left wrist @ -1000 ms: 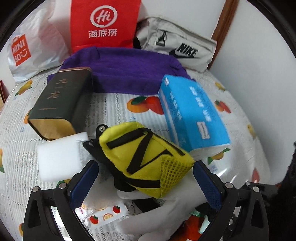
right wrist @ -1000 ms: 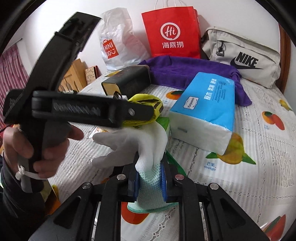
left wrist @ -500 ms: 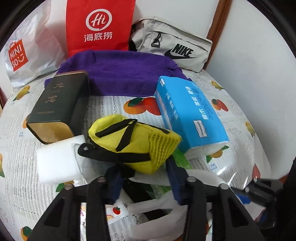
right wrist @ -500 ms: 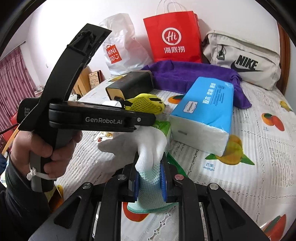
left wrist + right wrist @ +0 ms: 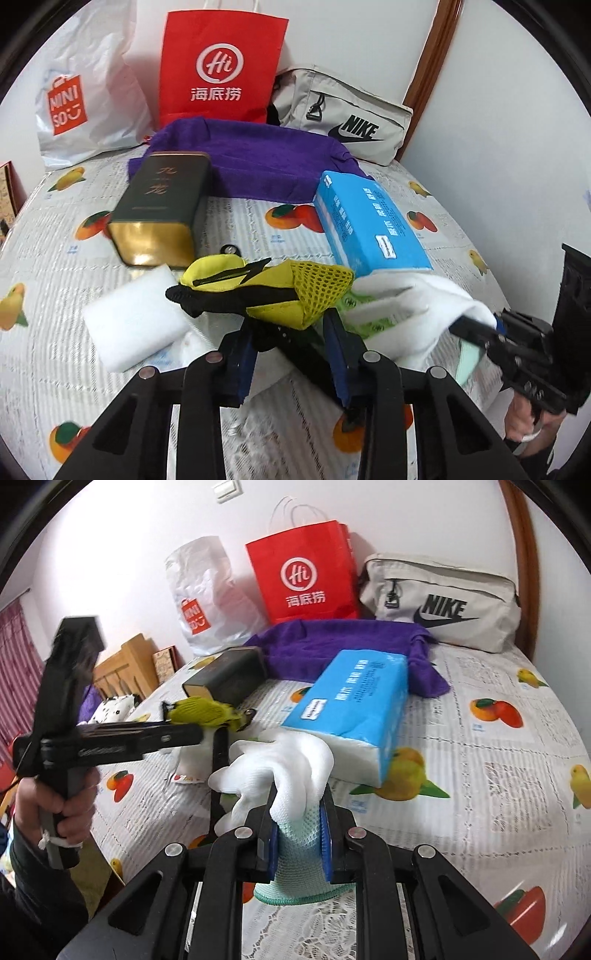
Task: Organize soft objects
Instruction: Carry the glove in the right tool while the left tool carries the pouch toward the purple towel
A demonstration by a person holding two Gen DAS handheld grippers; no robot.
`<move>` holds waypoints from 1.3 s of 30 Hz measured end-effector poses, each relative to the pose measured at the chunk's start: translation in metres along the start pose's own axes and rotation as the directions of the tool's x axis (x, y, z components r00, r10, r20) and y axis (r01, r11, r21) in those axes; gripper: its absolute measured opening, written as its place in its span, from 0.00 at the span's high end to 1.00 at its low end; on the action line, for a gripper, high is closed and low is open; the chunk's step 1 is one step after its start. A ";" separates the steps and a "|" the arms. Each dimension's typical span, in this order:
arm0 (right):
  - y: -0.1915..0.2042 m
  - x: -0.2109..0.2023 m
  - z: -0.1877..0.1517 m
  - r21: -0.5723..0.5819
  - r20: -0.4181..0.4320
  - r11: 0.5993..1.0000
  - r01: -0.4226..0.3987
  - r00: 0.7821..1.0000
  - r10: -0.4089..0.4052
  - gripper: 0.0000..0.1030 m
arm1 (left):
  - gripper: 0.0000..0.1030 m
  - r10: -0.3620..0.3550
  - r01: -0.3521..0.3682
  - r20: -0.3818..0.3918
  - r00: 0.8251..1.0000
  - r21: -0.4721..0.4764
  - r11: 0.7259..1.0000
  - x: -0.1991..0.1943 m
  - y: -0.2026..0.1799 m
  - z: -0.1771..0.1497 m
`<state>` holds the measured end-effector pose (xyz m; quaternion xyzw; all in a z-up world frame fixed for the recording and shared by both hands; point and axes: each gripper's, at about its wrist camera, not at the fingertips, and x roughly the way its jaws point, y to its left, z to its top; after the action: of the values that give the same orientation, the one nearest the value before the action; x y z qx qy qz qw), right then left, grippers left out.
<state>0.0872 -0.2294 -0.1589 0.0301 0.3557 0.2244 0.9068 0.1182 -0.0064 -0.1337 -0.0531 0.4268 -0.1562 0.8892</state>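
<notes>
Left gripper (image 5: 291,332): my jaws have just been closing and now pinch the yellow pouch (image 5: 273,288) by its near underside; it sits lifted just ahead of my pads, its mesh end to my right.
Right gripper (image 5: 299,834): pressed together on the cuff of the white glove (image 5: 280,771), whose fingers flop forward over my jaws.
Ahead of both: blue tissue pack (image 5: 354,709), with the purple towel (image 5: 258,162) beyond it.
Left of the pouch: white foam block (image 5: 136,325) and the dark tin (image 5: 162,206), both lying on the fruit-print cloth (image 5: 498,775).
Step in hand, as I judge it: lifting both soft pieces clear.
Doing it well: I keep both grips firm, raise slowly so the pouch's black strap (image 5: 221,295) doesn't snag, and keep my two tools apart.
</notes>
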 end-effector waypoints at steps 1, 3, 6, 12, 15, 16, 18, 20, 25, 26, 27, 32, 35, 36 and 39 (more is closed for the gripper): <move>0.000 0.000 -0.001 -0.003 -0.006 1.000 0.004 1.000 -0.004 0.83 | 0.68 -0.002 0.002 -0.002 1.000 -0.013 1.000 -0.002 0.004 -0.004; 0.002 0.003 -0.003 -0.009 -0.018 1.000 0.008 1.000 -0.008 0.83 | 0.67 0.004 -0.005 -0.021 1.000 -0.022 1.000 -0.001 0.010 -0.012; 0.000 0.008 -0.007 0.005 -0.038 1.000 0.005 0.999 -0.005 0.83 | 0.58 0.022 -0.024 -0.035 0.999 -0.042 0.999 0.001 0.019 -0.022; 0.003 0.015 -0.007 0.009 -0.059 1.000 -0.003 0.998 0.003 0.83 | 0.29 0.010 -0.011 -0.006 1.000 -0.127 0.992 -0.004 0.039 -0.025; 0.005 0.019 -0.008 0.007 -0.068 1.000 -0.005 0.998 0.006 0.83 | 0.26 0.041 -0.042 -0.006 0.999 -0.134 0.990 0.003 0.036 -0.017; 0.005 0.021 -0.008 0.009 -0.073 1.000 -0.006 0.997 0.007 0.83 | 0.26 0.047 -0.048 -0.011 0.999 -0.131 0.990 0.006 0.035 -0.014; 0.005 0.023 -0.009 0.009 -0.081 1.000 -0.007 0.997 0.008 0.83 | 0.26 0.049 -0.051 -0.018 0.999 -0.137 0.989 0.014 0.033 -0.009; 0.005 0.024 -0.010 0.011 -0.084 1.000 -0.005 0.996 0.006 0.83 | 0.29 0.063 -0.066 -0.030 0.998 -0.149 0.987 0.022 0.034 -0.006; 0.006 0.027 -0.011 0.008 -0.103 1.000 0.003 0.995 -0.002 0.83 | 0.54 0.039 -0.041 -0.018 0.999 -0.169 0.985 0.030 0.041 -0.005; 0.006 0.028 -0.012 0.006 -0.106 1.000 0.005 0.994 -0.004 0.83 | 0.57 0.029 -0.031 -0.010 1.000 -0.174 0.984 0.028 0.043 -0.006; 0.006 0.028 -0.011 0.007 -0.109 1.000 0.006 0.994 -0.005 0.83 | 0.60 0.012 -0.012 -0.002 1.000 -0.183 0.983 0.027 0.046 -0.006; 0.003 0.028 -0.009 0.027 -0.106 1.000 0.007 0.994 -0.004 0.83 | 0.72 -0.055 0.061 0.033 0.998 -0.215 0.975 0.014 0.057 -0.008; 0.004 0.025 -0.008 0.022 -0.099 1.000 0.006 0.995 -0.003 0.83 | 0.74 -0.086 0.097 0.057 0.995 -0.222 0.970 0.007 0.059 -0.009; 0.005 0.024 -0.008 0.020 -0.093 1.000 0.008 0.996 -0.006 0.84 | 0.74 -0.086 0.097 0.060 0.994 -0.218 0.971 0.005 0.059 -0.009; 0.006 0.017 -0.007 0.020 -0.081 1.000 0.001 0.997 0.000 0.85 | 0.77 -0.088 0.102 0.072 0.994 -0.217 0.971 -0.001 0.062 -0.011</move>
<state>0.0914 -0.2179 -0.1734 0.0298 0.3945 0.2216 0.8913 0.1236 0.0534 -0.1538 -0.1765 0.4109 -0.1485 0.8820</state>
